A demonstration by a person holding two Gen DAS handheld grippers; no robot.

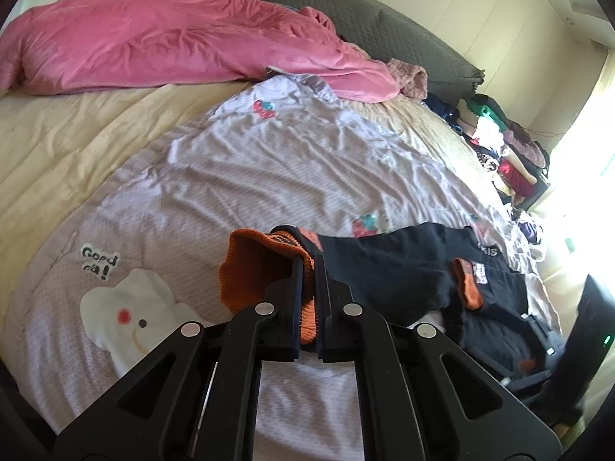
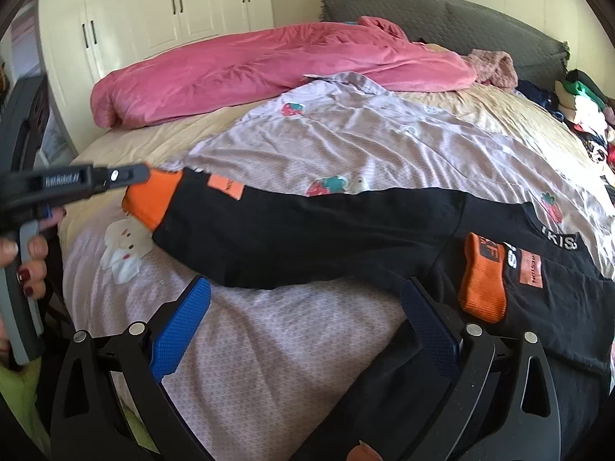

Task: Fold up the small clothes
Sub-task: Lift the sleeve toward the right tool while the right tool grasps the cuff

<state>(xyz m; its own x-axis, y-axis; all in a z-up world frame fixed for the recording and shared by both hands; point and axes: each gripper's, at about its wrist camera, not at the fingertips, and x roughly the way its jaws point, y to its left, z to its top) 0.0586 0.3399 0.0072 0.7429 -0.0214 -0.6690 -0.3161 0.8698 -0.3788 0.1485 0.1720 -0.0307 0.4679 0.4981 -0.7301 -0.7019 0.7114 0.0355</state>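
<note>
A small black top (image 2: 326,230) with orange cuffs lies spread across a lilac sheet (image 2: 269,345) on the bed. My left gripper (image 1: 309,269) is shut on the orange cuff (image 1: 246,269) of one sleeve, and the cuff is lifted off the sheet. The right wrist view shows that left gripper (image 2: 142,173) at the far left, pinching the same cuff (image 2: 152,199) with the sleeve stretched out. The other orange cuff (image 2: 484,284) lies folded onto the black body. My right gripper (image 2: 306,286) stands open, low over the top's near edge. Its blue pads (image 2: 180,326) press on nothing.
A pink duvet (image 1: 173,46) lies bunched along the far side, in front of a grey headboard (image 1: 365,23). A pile of mixed clothes (image 1: 503,142) sits at the bed's right edge. White wardrobe doors (image 2: 173,7) stand behind. A person's hand (image 2: 32,265) holds the left gripper's handle.
</note>
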